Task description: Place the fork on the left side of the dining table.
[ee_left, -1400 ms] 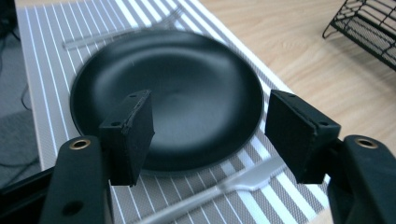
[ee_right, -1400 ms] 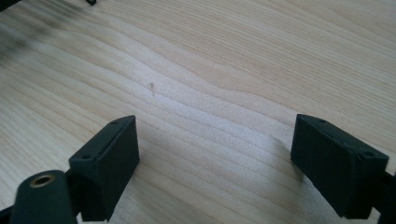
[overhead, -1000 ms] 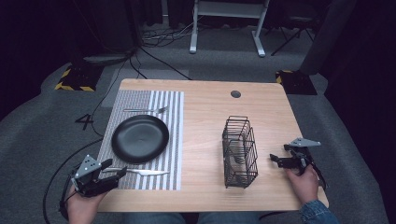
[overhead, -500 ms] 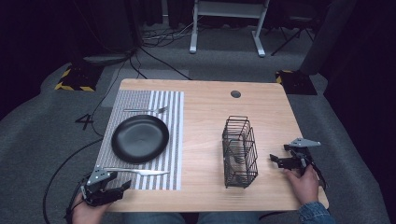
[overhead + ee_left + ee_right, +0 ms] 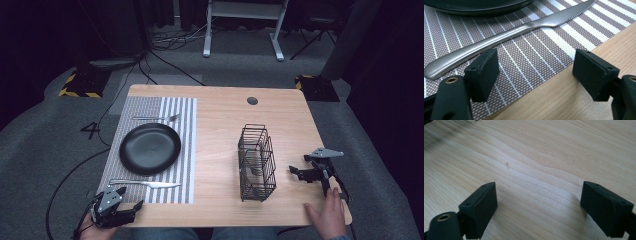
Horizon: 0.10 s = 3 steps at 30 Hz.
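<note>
Steel knife lies left-right, blade right | left claw wide open, empty | right claw likewise

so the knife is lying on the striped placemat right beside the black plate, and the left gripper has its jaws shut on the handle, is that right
Not quite. The knife does lie on the striped placemat beside the black plate, but the left gripper has its jaws open and holds nothing; the handle lies clear beyond them, as the left gripper view shows.
</note>
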{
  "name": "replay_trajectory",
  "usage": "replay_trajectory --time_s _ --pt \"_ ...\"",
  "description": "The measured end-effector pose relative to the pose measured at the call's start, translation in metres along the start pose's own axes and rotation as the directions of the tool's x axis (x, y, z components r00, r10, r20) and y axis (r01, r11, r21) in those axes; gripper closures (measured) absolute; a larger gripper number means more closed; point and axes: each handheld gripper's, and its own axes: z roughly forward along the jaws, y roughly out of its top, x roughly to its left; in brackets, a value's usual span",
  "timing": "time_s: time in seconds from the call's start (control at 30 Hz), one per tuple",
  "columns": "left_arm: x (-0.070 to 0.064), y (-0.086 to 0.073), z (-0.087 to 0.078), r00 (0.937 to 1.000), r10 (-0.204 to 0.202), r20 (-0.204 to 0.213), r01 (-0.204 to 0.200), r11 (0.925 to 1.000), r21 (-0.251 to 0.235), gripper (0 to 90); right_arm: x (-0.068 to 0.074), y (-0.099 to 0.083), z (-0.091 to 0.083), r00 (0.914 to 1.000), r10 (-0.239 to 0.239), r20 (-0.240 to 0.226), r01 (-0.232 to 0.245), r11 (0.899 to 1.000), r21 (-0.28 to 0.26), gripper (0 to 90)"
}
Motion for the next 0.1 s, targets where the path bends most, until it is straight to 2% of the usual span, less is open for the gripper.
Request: replay_trajectory --time_s 0.1 --pt "0.0000 -0.0002 0.0001 1.0000 -0.003 -0.002 0.003 1.0000 -0.002 22.3 -0.0002 -0.0001 0.0000 1.0000 -0.002 -0.003 0.002 1.000 -0.001 14.0"
